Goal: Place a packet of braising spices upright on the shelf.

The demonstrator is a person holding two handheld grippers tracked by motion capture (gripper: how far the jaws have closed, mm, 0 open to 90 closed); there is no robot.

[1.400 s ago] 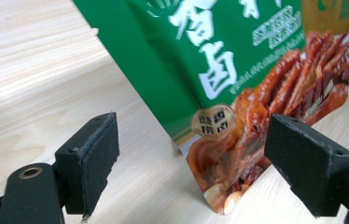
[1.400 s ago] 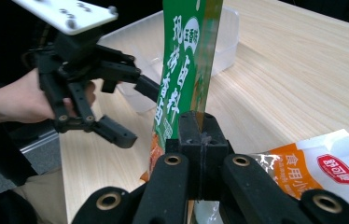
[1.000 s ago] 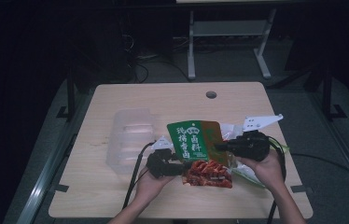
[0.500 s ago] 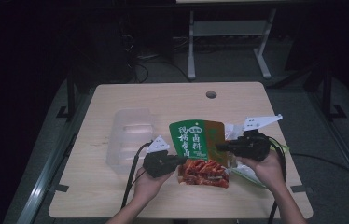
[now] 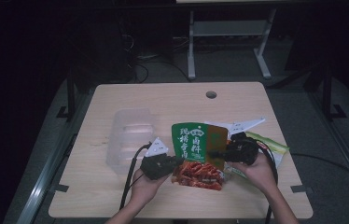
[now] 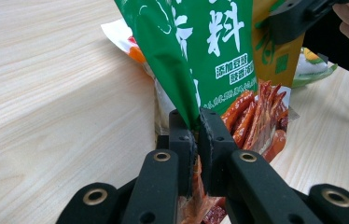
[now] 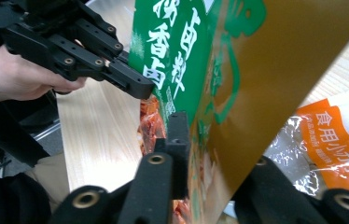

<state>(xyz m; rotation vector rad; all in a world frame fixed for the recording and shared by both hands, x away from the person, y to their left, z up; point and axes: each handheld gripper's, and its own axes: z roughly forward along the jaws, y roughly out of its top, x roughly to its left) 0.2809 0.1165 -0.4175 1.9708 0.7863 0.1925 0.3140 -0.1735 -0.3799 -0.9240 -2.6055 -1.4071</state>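
Observation:
A green and orange seasoning packet [image 5: 197, 140] with white characters is held up above the table between both grippers. My left gripper [image 5: 176, 161] is shut on its lower left edge, the jaws pinching the green film [image 6: 182, 60]. My right gripper [image 5: 214, 154] is shut on the packet's orange right side [image 7: 275, 84]. Under the packet lies a clear bag of red spicy strips [image 5: 198, 173], which shows behind the jaws as red sticks [image 6: 256, 116]. The left gripper [image 7: 144, 91] shows across the packet in the right gripper view.
A clear plastic tray [image 5: 130, 140] lies to the left on the wooden table [image 5: 163, 102]. Other food packets, one white and orange [image 7: 336, 140] and one with green trim [image 5: 270, 144], lie under the right hand. A cable hole [image 5: 211, 94] is at the back.
The left gripper has moved right and closed on the packet's lower left edge. The packet now stands more upright between both grippers.

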